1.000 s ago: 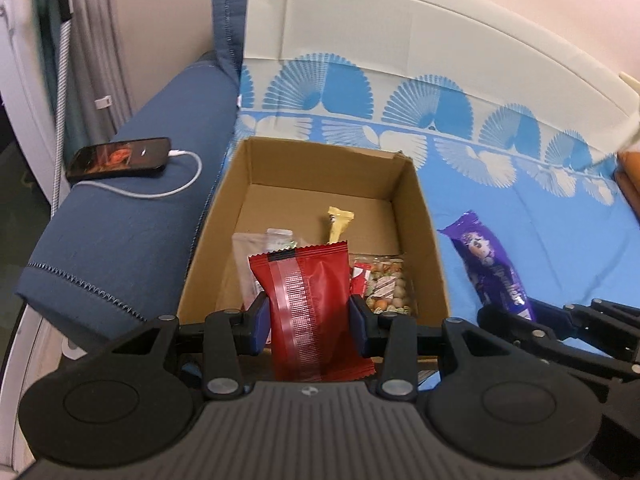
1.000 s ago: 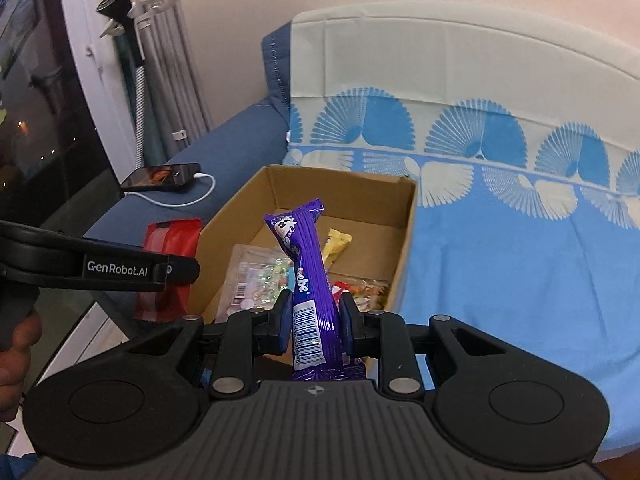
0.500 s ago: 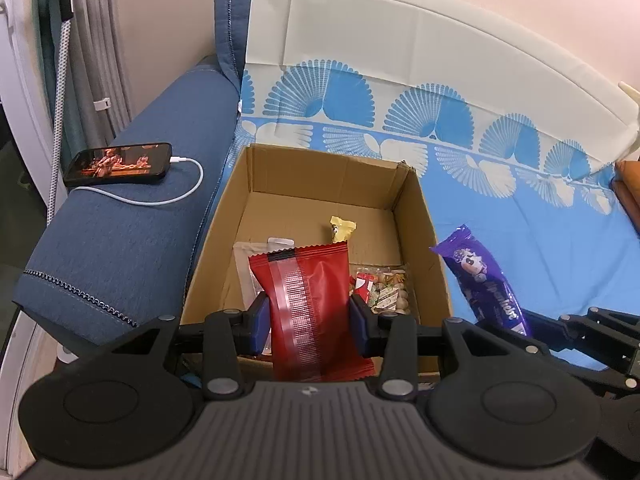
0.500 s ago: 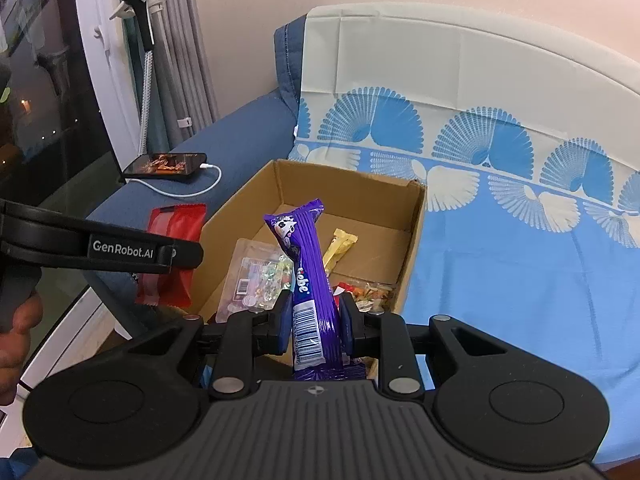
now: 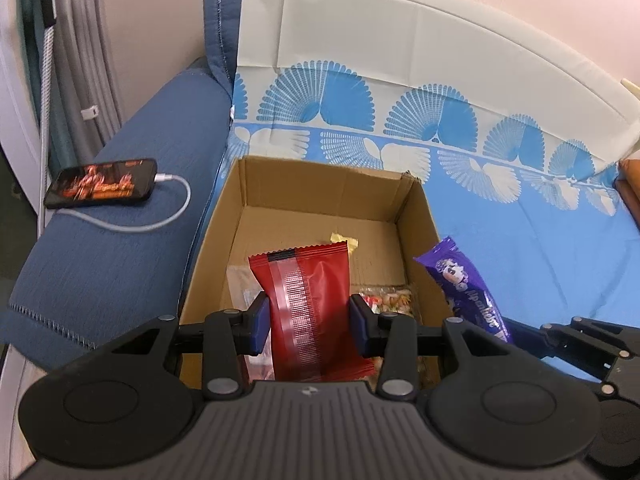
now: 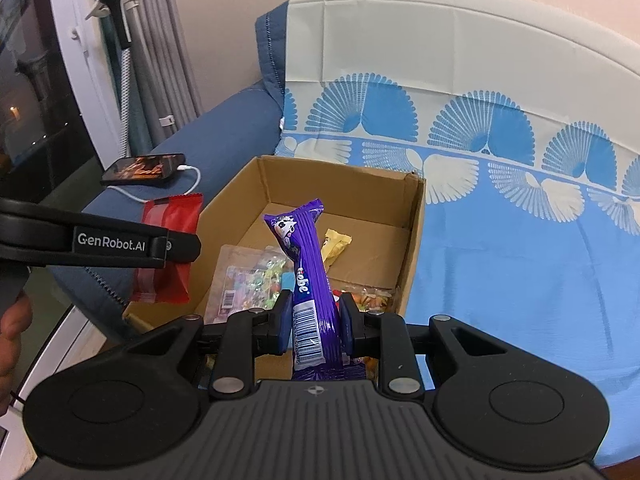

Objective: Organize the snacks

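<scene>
Left wrist view shows the sofa (image 5: 540,248) carrying the cardboard box (image 5: 418,240), over which the left tongs (image 5: 308,320) clench a red packet (image 5: 306,304) and the right tongs (image 6: 314,326) a purple bar (image 6: 310,280); simultaneous release risks collision, or burying the sweets bag (image 6: 248,272), nut pack (image 5: 386,300) and yellow bar (image 6: 334,244).

You see a matt brown cardboard box (image 5: 416,220); a glossy red foil packet (image 5: 312,300); a shiny purple plastic wrapper (image 6: 310,264); woven blue cloth on the armrest (image 5: 120,248); your grippers are matt black plastic.
</scene>
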{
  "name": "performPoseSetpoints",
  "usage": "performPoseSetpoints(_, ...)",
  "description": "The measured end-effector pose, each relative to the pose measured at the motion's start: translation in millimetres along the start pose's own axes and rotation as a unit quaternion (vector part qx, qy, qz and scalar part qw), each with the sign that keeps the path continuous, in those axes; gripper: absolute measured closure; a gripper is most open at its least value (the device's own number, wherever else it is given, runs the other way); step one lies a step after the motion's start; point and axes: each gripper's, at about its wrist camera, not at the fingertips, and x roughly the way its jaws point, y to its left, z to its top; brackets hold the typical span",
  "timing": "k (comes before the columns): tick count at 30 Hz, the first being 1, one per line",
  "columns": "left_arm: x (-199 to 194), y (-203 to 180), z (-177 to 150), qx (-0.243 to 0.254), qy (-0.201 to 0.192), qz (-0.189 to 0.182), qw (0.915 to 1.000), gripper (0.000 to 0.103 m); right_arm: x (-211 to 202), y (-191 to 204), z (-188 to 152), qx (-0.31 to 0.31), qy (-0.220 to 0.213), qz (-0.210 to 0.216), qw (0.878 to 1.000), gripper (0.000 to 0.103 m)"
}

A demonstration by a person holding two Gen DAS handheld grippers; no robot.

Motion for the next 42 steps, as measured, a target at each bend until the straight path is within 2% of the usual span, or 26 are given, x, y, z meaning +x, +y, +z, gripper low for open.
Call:
performPoseSetpoints(9, 39.1, -0.5, 24.7, 0.006, 0.008, 0.011, 0.9999, 0.057, 42.4, -15.3, 14.5, 0.032, 0.017, -0.008, 0.999, 0.077)
performPoseSetpoints(17, 95.0, 3.4, 33.1, 0.018, 0.033, 0.033, 0.9987, 0.056, 78.2, -24.5, 26.1, 0.045, 0.031, -0.012, 0.998, 0.077)
performPoseSetpoints(19, 109.7, 5.1, 33.5, 0.024, 0.043, 0.035, 0.9981, 0.052, 89.1, -25.4, 28.7, 0.046, 0.035, -0.013, 0.998, 0.076)
performPoseSetpoints(20, 117.6, 6.6, 33.5, 0.026, 0.053, 0.034, 0.9977, 0.037, 95.4, -25.9, 29.7, 0.046, 0.037, -0.012, 0.998, 0.074)
performPoseSetpoints(21, 125.7, 8.9, 34.0, 0.028, 0.065, 0.036, 0.9968, 0.01, 100.8, -26.3, 30.4, 0.045, 0.04, -0.012, 0.998, 0.059)
performPoseSetpoints(22, 131.6, 10.5, 34.1, 0.026, 0.074, 0.046, 0.9958, 0.0, 107.2, -27.1, 31.3, 0.045, 0.047, -0.014, 0.998, 0.046)
performPoseSetpoints(23, 134.0, 12.8, 33.2, 0.023, 0.074, 0.056, 0.9955, 0.0, 111.7, -28.0, 31.5, 0.049, 0.052, -0.019, 0.997, 0.023)
performPoseSetpoints(24, 133.9, 16.1, 31.6, 0.019, 0.067, 0.057, 0.9959, 0.0, 113.7, -29.3, 31.5, 0.054, 0.051, -0.027, 0.997, 0.017)
performPoseSetpoints(29, 128.8, 24.9, 20.1, 0.015, 0.076, 0.066, 0.9949, 0.0, 107.5, -30.6, 23.9, 0.049, 0.056, -0.029, 0.997, 0.015)
performPoseSetpoints(34, 100.1, 24.9, 4.8, 0.023, 0.064, 0.089, 0.9937, 0.0, 81.9, -22.0, 7.5, 0.044, 0.063, -0.028, 0.997, 0.013)
performPoseSetpoints(39, 61.9, 21.0, -13.1, 0.016, 0.051, 0.091, 0.9944, 0.0, 39.5, -5.8, -8.1, 0.023, 0.03, -0.036, 0.999, 0.005)
performPoseSetpoints(42, 42.0, 13.2, -24.2, 0.024, 0.032, 0.109, 0.9932, 0.0, 19.7, 2.3, -16.1, -0.005, 0.005, -0.048, 0.999, 0.0)
